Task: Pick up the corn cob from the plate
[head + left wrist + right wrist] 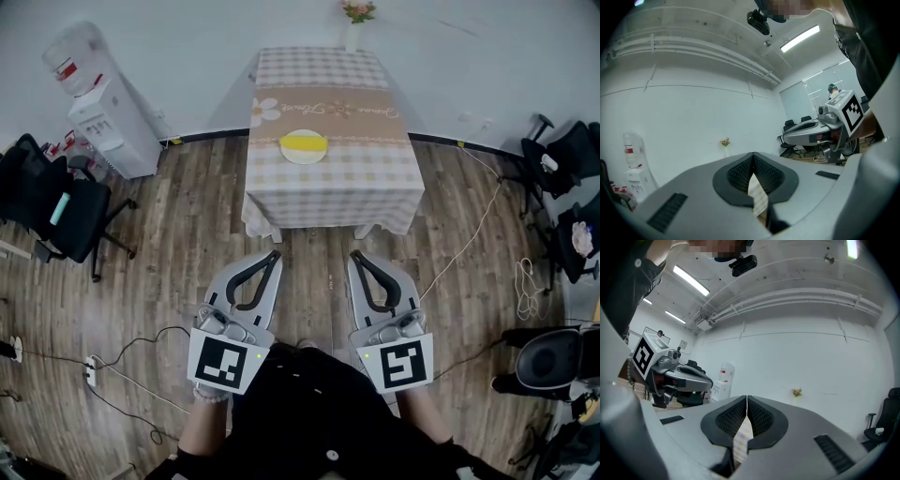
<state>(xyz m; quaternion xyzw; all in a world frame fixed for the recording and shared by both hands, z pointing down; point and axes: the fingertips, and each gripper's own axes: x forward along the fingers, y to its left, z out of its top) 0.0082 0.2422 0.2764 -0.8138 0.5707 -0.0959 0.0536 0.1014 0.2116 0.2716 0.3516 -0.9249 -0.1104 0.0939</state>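
Observation:
A yellow corn cob (303, 142) lies on a white plate (302, 157) near the middle of a table with a checked cloth (330, 192), seen in the head view. Both grippers are held side by side over the wooden floor, short of the table's near edge, and point toward it. My left gripper (273, 254) is shut with nothing between its jaws, and its ribbed pads (740, 172) meet at the tip. My right gripper (356, 255) is likewise shut and empty, pads (758, 414) together. The cloth shows only as a sliver through each gripper's jaw gap.
A flower vase (355, 21) stands at the table's far end. A water dispenser (101, 108) is by the wall at left. Office chairs stand at left (58, 204) and right (567, 164). Cables (473, 230) trail over the wooden floor.

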